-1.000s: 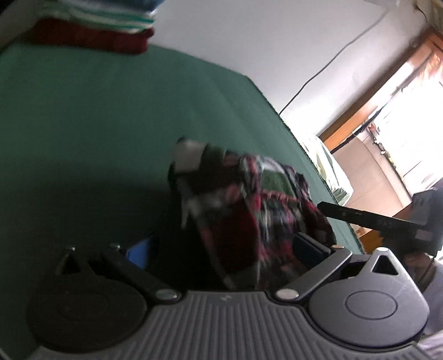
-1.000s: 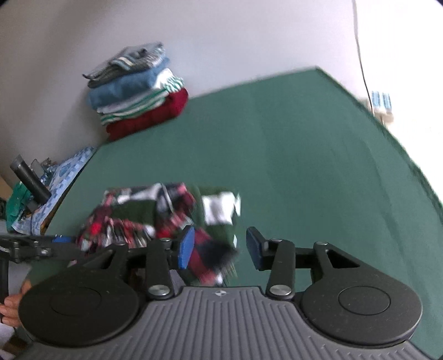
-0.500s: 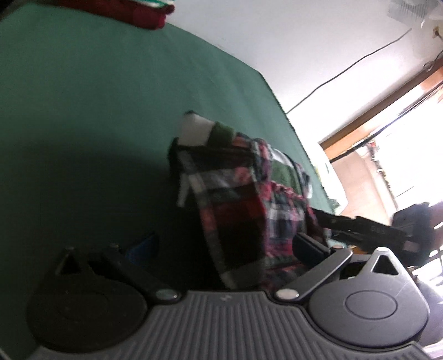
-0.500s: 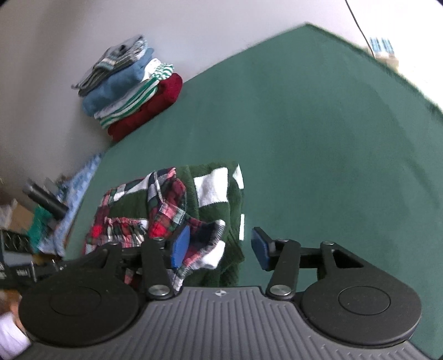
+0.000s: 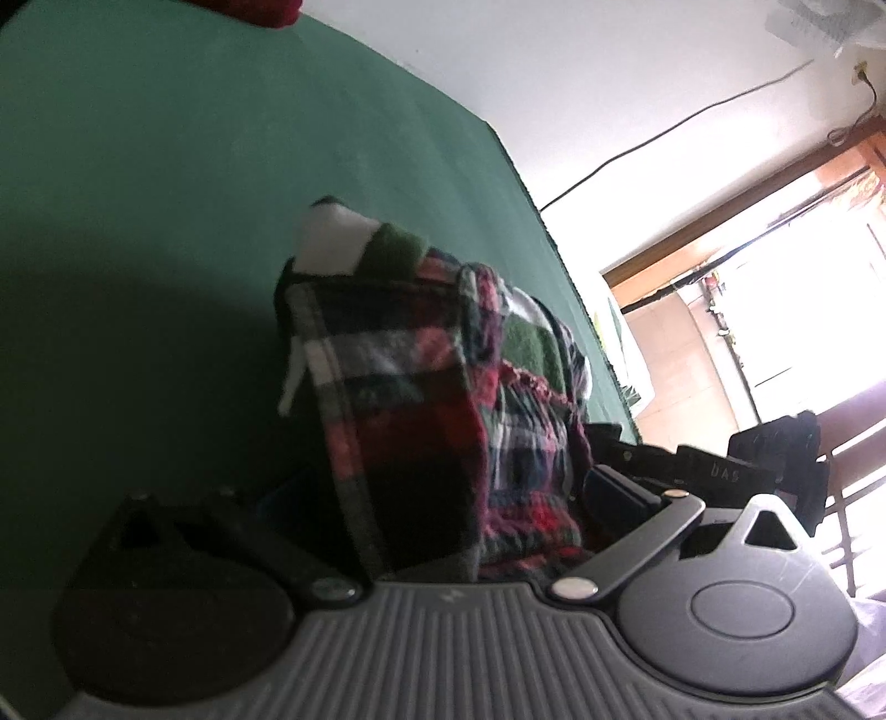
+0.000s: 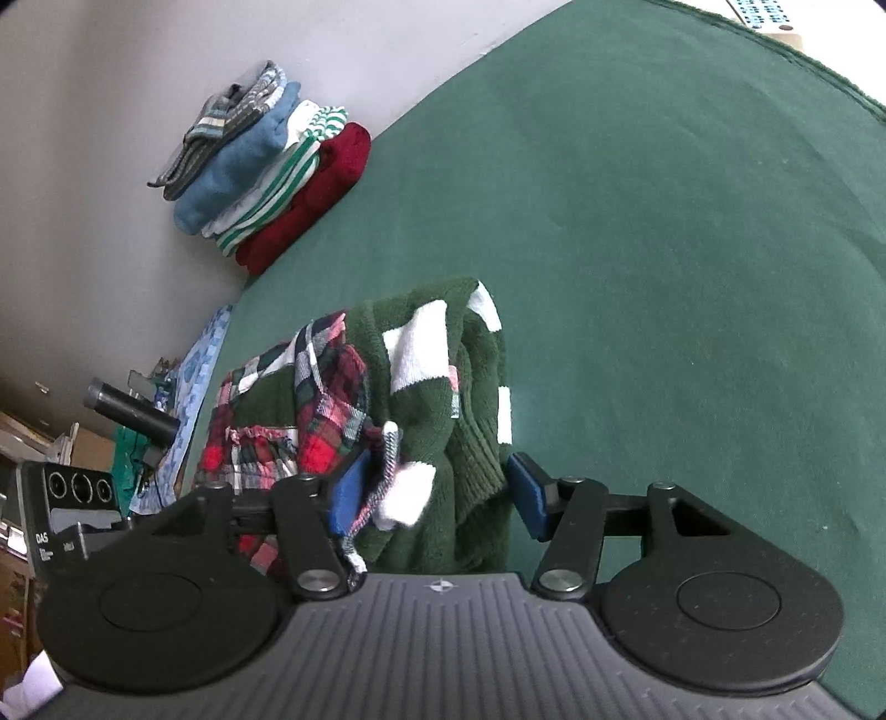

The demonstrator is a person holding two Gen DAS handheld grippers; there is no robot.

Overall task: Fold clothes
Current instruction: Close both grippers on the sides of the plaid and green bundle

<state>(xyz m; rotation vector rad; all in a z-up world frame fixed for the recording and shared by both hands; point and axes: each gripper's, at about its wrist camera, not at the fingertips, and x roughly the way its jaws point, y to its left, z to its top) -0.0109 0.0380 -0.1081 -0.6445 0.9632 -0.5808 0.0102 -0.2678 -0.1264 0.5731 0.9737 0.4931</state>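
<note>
A folded garment, plaid red-and-white flannel with green-and-white knit (image 6: 432, 387), lies bunched on the green cloth surface (image 6: 664, 277). My right gripper (image 6: 437, 492) straddles its near edge. Its jaws are opening, fabric lies between the blue pads, and they are not pinching it. In the left wrist view the same garment (image 5: 415, 387) rises between the wide jaws of my left gripper (image 5: 443, 495). A dark gap shows beside the left pad. The right gripper's body (image 5: 720, 471) sits just beyond the garment, and the left gripper's body (image 6: 77, 498) shows at the right wrist view's left edge.
A stack of folded clothes (image 6: 266, 166) stands against the wall at the far left of the green surface. A blue patterned cloth (image 6: 199, 360) and a black cylinder (image 6: 130, 412) lie off the left edge. A remote (image 6: 758, 11) sits beyond the far right corner.
Both grippers sank with the garment, which now rests on the green surface. The right jaws spread wider and the plaid corner slipped from their pinch. Both views rolled.
</note>
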